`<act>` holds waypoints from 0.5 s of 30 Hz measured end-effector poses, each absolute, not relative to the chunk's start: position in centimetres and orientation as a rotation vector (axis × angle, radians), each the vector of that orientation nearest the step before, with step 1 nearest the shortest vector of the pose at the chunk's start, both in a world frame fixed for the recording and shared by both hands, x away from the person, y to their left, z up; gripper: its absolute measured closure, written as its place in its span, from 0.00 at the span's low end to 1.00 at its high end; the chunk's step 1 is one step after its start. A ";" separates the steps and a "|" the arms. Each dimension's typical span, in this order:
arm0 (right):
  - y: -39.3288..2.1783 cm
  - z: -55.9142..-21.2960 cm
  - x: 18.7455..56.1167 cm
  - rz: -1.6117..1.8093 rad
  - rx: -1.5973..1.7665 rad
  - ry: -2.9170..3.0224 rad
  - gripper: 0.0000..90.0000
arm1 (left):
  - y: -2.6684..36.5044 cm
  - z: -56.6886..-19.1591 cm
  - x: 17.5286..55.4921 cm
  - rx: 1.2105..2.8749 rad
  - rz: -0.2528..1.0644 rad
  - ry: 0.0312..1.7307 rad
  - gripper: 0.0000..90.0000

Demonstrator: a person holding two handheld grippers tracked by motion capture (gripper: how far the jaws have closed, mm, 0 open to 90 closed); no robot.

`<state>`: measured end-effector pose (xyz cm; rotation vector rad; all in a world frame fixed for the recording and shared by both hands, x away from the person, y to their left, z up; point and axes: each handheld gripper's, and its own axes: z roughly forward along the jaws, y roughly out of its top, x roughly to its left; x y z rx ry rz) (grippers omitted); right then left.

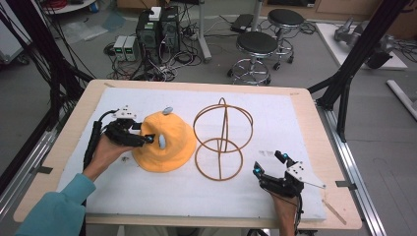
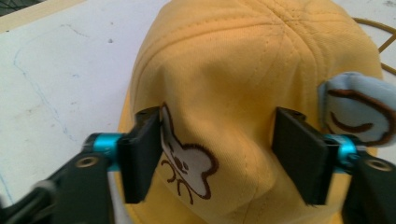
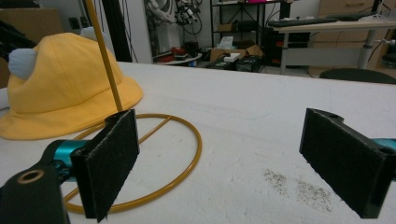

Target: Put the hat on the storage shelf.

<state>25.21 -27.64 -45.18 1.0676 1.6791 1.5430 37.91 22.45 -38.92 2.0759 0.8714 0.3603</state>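
Hat: yellow bucket hat (image 1: 164, 142) with pale blue ears lies on the white pad (image 1: 147, 191), left of centre.
Left gripper: left gripper (image 2: 217, 154) straddles the hat's crown, jaws half closed, pads against the fabric at each side.
Right gripper: right gripper (image 3: 219, 158) rests wide open, holding nothing.
Stand: wire hat stand (image 1: 221, 140) sits just beside the hat.

Your left gripper (image 2: 219, 158) straddles the yellow hat's (image 2: 243, 60) crown, pads (image 2: 142, 154) pressing its fabric beside the embroidered patch (image 2: 187, 170).
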 end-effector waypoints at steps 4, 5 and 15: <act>-27.6 -45.2 25.2 1.544 1.073 1.680 0.12 | 22.6 -39.0 37.7 2.078 0.356 0.862 0.69; -27.6 -45.2 25.2 1.543 1.074 1.680 0.12 | 22.6 -39.0 37.7 2.078 0.350 0.855 0.74; -27.6 -45.2 25.2 1.547 1.079 1.679 0.12 | 22.2 -38.7 37.2 2.100 0.398 0.839 0.96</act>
